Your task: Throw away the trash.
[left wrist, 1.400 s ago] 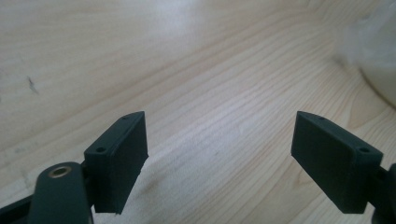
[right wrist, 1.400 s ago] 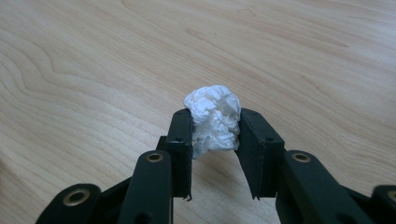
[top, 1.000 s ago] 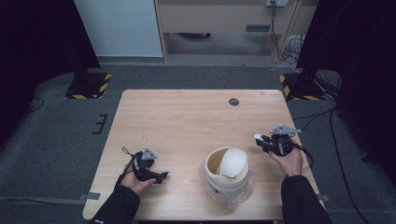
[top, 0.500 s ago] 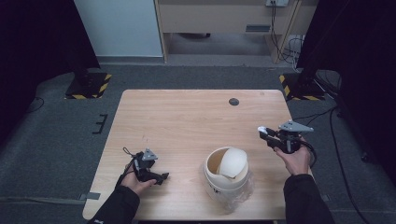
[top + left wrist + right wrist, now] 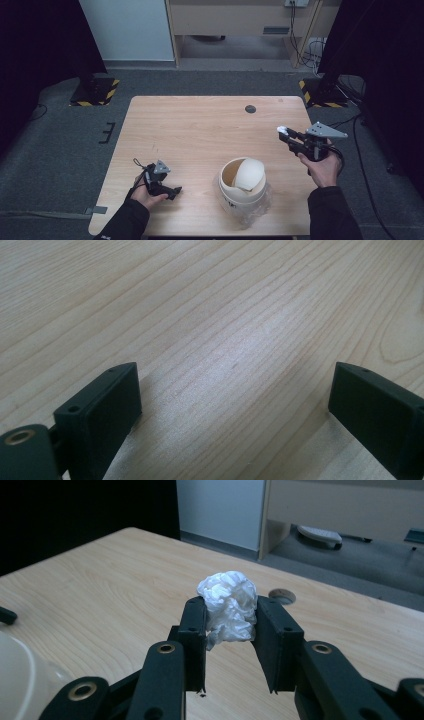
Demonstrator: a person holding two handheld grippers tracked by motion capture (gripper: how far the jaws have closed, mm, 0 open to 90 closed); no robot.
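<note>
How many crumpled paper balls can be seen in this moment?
1. The white paper ball is pinched between the jaws of the right tool, raised above the table's right side. More may lie hidden inside the lidded bin.

Left tongs [image 5: 176, 190] lay low in the left hand [image 5: 146, 194], jaws just opened wide, nothing between. Right tongs [image 5: 283, 131] were raised in the right hand [image 5: 320, 167], jaws clamped.

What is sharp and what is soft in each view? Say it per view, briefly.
High view: evenly lit table, dark surroundings, slightly soft. Left claw view: wood grain crisp, a pale sheen mid-table, near jaws blurred. Right claw view: crumpled white paper sharp and bright, its folds nearly washed out, background softer.
</note>
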